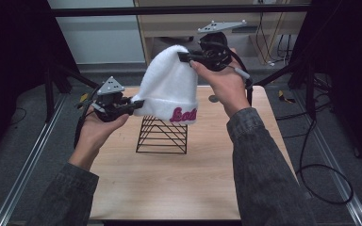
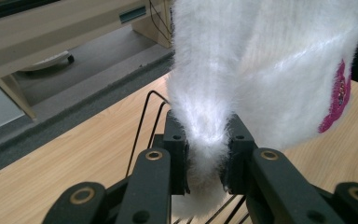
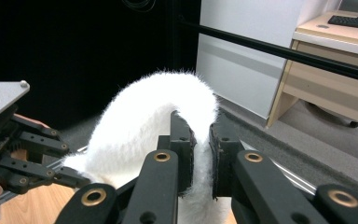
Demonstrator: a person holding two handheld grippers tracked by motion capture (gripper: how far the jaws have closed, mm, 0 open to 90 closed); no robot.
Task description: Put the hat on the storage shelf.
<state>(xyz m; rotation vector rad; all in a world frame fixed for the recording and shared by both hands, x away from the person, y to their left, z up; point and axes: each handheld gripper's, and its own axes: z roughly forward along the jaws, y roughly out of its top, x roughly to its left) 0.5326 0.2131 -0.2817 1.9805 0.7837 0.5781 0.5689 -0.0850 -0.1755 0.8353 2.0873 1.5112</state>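
- Jaws of our left gripper (image 1: 139, 102) are pinching the cuff edge of the white fuzzy beanie (image 1: 169, 87), fabric bunching between the pads.
- Jaws of our right gripper (image 1: 184, 57) are clamping the beanie's crown, holding it higher than the cuff.
- We are holding the beanie stretched between both grippers, hanging above the black wire rack (image 1: 162, 135).
- We are seeing pink lettering (image 1: 184, 114) on the cuff, facing us, with the rack standing on the wooden table (image 1: 169, 183).

Black wire rack (image 1: 162, 135) mid-table (image 1: 169, 188); small round disc (image 1: 213, 99) near far edge.
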